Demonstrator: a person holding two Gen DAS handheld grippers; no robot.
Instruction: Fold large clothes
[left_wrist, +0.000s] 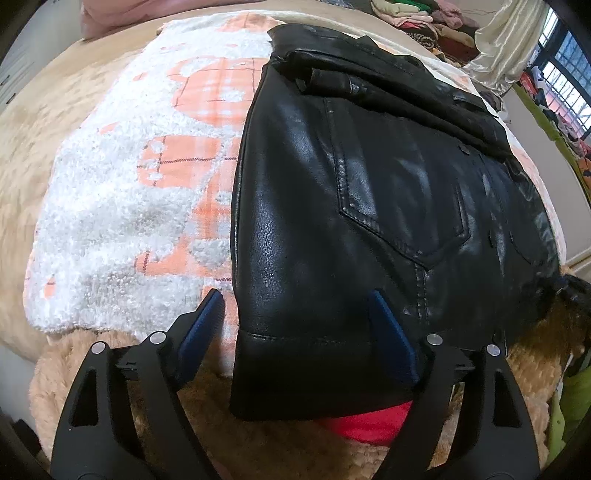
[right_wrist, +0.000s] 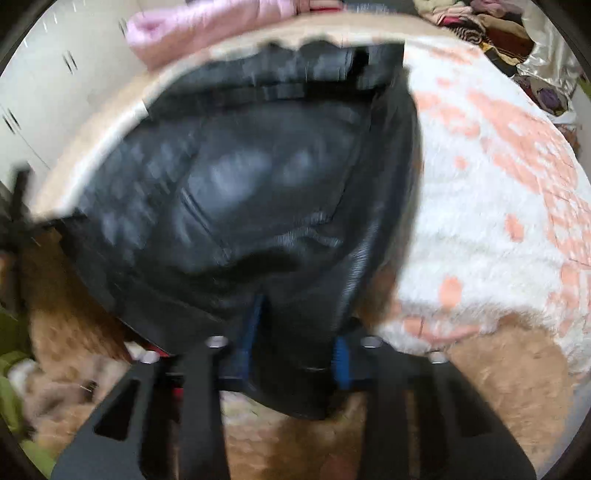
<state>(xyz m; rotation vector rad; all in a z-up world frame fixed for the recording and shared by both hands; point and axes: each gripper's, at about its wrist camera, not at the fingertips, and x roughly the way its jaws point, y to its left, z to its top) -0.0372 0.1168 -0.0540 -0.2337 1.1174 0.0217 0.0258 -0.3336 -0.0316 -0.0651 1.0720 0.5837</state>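
Observation:
A black leather garment (left_wrist: 351, 177) with a stitched pocket lies folded on a white and orange blanket (left_wrist: 122, 206). In the left wrist view my left gripper (left_wrist: 295, 299) is open, its blue pads (left_wrist: 201, 332) standing on either side of the garment's near left corner, with a gap at the left pad. The right wrist view is blurred. There my right gripper (right_wrist: 299, 325) is shut on a bunched near edge of the same leather garment (right_wrist: 258, 177), and the fold fills the space between its blue pads (right_wrist: 341, 358).
A tan fuzzy bedspread (left_wrist: 303, 450) lies under the blanket, and a red cloth (left_wrist: 369, 424) shows beneath the garment's near edge. Piled clothes (left_wrist: 424, 18) and a pale curtain (left_wrist: 509, 44) sit at the far right by a window. A pink quilt (right_wrist: 207, 26) lies beyond.

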